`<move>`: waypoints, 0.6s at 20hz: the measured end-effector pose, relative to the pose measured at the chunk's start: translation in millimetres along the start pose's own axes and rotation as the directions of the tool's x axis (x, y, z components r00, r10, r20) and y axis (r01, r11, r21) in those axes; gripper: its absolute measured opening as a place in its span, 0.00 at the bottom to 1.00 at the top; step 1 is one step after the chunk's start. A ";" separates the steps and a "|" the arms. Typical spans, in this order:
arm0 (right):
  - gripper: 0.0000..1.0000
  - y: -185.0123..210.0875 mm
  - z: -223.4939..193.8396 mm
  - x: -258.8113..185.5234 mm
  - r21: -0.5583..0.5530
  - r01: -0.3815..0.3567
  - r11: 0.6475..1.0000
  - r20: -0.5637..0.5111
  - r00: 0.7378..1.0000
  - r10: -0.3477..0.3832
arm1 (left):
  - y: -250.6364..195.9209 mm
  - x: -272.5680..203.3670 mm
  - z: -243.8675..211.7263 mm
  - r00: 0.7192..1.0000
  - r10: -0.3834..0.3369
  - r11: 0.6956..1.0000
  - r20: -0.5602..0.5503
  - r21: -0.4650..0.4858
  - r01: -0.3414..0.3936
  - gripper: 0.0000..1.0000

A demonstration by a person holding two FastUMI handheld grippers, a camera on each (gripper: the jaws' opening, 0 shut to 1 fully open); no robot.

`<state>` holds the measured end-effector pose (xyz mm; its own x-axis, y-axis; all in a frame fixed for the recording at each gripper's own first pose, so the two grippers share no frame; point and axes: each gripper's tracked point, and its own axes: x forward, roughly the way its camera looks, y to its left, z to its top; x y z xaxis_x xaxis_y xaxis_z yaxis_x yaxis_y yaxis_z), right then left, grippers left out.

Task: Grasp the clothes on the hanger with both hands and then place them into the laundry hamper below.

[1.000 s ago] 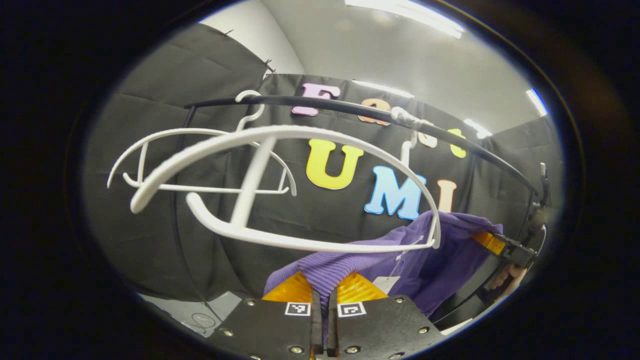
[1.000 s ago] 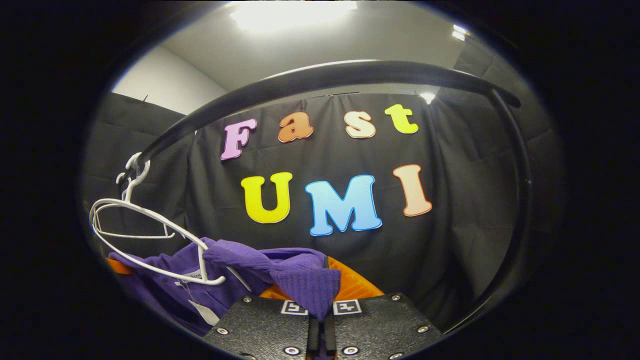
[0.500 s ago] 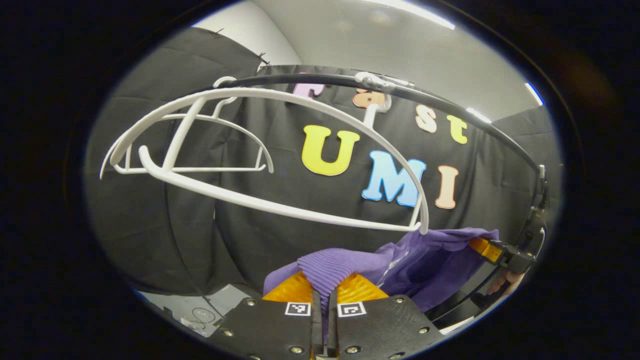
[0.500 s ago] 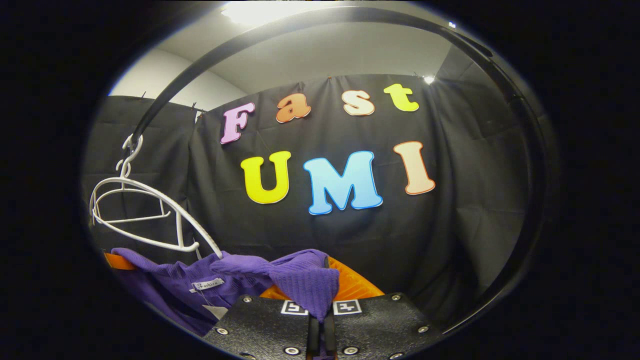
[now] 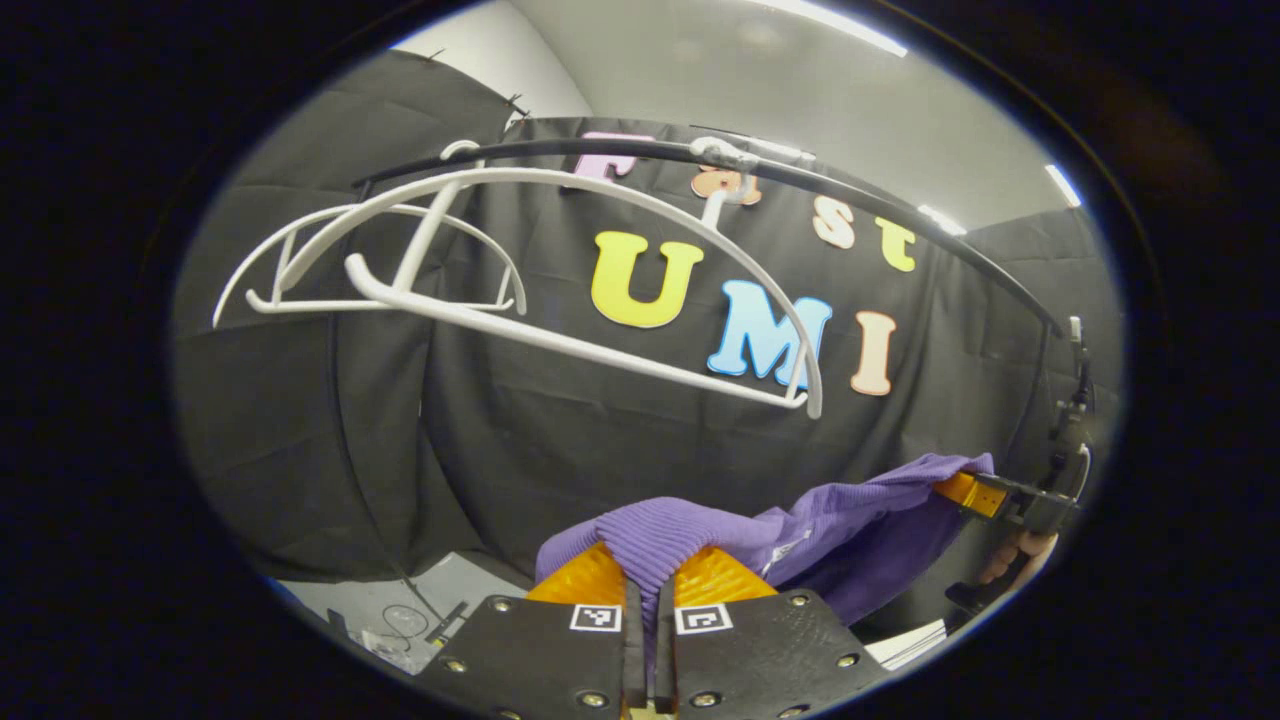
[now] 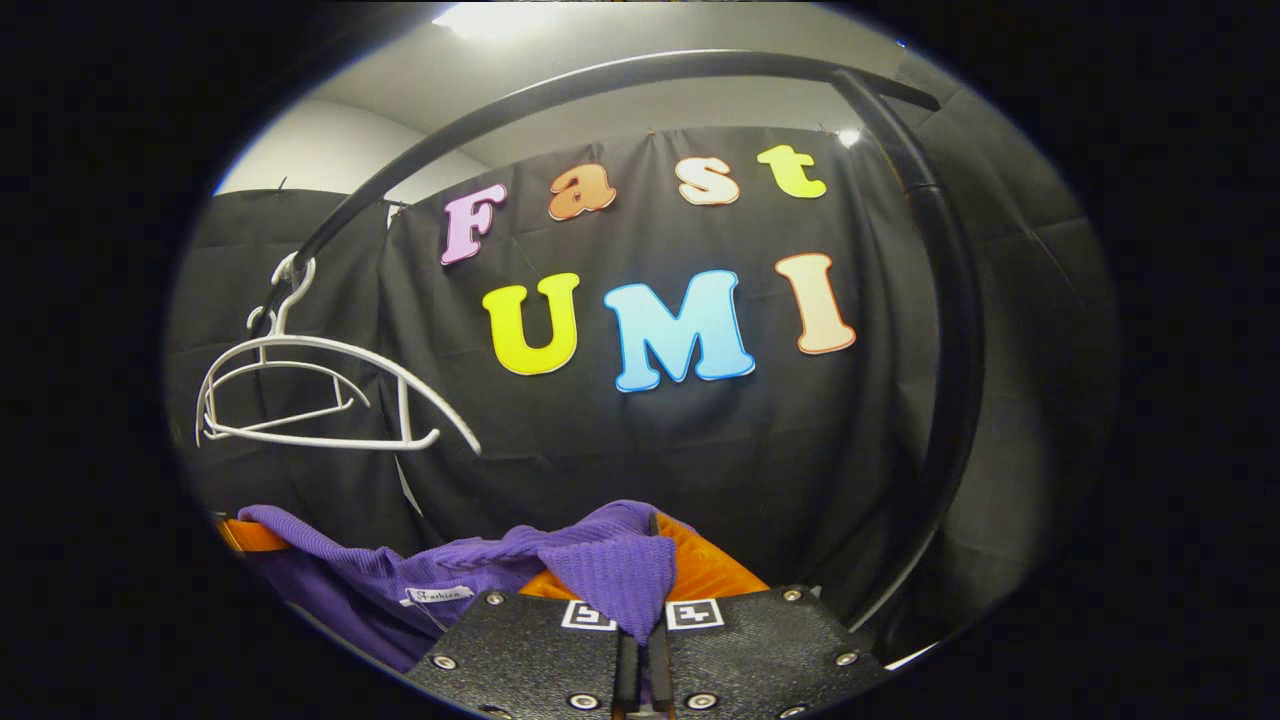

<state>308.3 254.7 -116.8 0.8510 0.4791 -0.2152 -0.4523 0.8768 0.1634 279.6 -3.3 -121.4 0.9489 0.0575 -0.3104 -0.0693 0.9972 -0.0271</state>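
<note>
- We hold the purple knitted garment (image 5: 850, 520) clamped in both tongs, left (image 5: 640, 610) and right (image 6: 640, 625), below the white plastic hanger (image 5: 560, 330).
- A weak pinch could let the knit slip.

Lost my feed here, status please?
Left gripper and right gripper both shut on purple garment. Garment hangs clear below white hangers on rail. Nothing blocking.

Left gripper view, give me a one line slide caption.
Left gripper and right gripper hold the purple sweater below two bare white hangers.
</note>
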 end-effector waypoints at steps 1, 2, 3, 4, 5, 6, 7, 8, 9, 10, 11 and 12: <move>0.05 6.6 -3.9 -11.3 0.016 0.003 1.000 -0.013 1.000 -0.003 | 5.0 -7.5 -4.0 1.000 -0.011 1.000 -0.010 0.001 0.011 0.04; 0.05 12.3 -7.5 -25.0 0.020 0.014 1.000 -0.020 1.000 -0.013 | 9.6 -16.5 -7.3 0.999 -0.026 1.000 -0.022 0.006 0.026 0.00; 0.05 15.8 -12.4 -34.7 0.021 0.026 0.999 -0.024 0.999 -0.026 | 14.1 -25.9 -8.5 0.999 -0.046 0.999 -0.027 0.016 0.047 0.00; 0.05 23.4 -15.0 -47.2 0.021 0.042 0.999 -0.026 0.999 -0.042 | 17.7 -34.4 -6.7 0.997 -0.069 0.997 -0.026 0.031 0.070 0.04; 0.05 30.5 -20.2 -59.1 0.023 0.064 0.998 -0.033 0.997 -0.063 | 24.1 -44.0 -7.7 0.995 -0.096 0.994 -0.028 0.048 0.097 0.04; 0.05 38.5 -25.0 -74.0 0.030 0.086 0.996 -0.047 0.995 -0.085 | 29.6 -52.3 -8.7 0.992 -0.119 0.991 -0.039 0.058 0.121 0.04; 0.05 47.3 -30.7 -94.5 0.038 0.109 0.993 -0.061 0.992 -0.106 | 34.4 -61.6 -10.9 0.988 -0.148 0.987 -0.051 0.059 0.151 0.04; 0.05 54.6 -35.8 -111.2 0.035 0.128 0.991 -0.061 0.990 -0.126 | 37.9 -72.1 -14.0 0.982 -0.180 0.981 -0.055 0.060 0.183 0.05; 0.05 62.3 -42.4 -129.7 0.023 0.148 0.989 -0.059 0.987 -0.147 | 41.4 -83.1 -19.2 0.977 -0.205 0.976 -0.056 0.063 0.209 0.04; 0.05 69.6 -50.5 -146.6 0.008 0.168 0.986 -0.066 0.984 -0.167 | 46.6 -93.1 -25.1 0.972 -0.226 0.971 -0.063 0.065 0.230 0.04; 0.05 76.5 -59.4 -162.9 0.002 0.185 0.983 -0.074 0.980 -0.184 | 53.5 -103.4 -31.8 0.966 -0.247 0.966 -0.074 0.061 0.252 0.04; 0.05 83.2 -67.4 -177.9 0.005 0.200 0.980 -0.080 0.977 -0.199 | 59.4 -110.5 -41.0 0.961 -0.263 0.962 -0.086 0.055 0.269 0.04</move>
<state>101.3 245.2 -129.8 0.9000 0.2965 -0.3196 -0.2715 0.9548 0.1214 158.0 47.7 -127.6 0.9034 -0.2115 -0.3731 0.2051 0.9771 -0.0574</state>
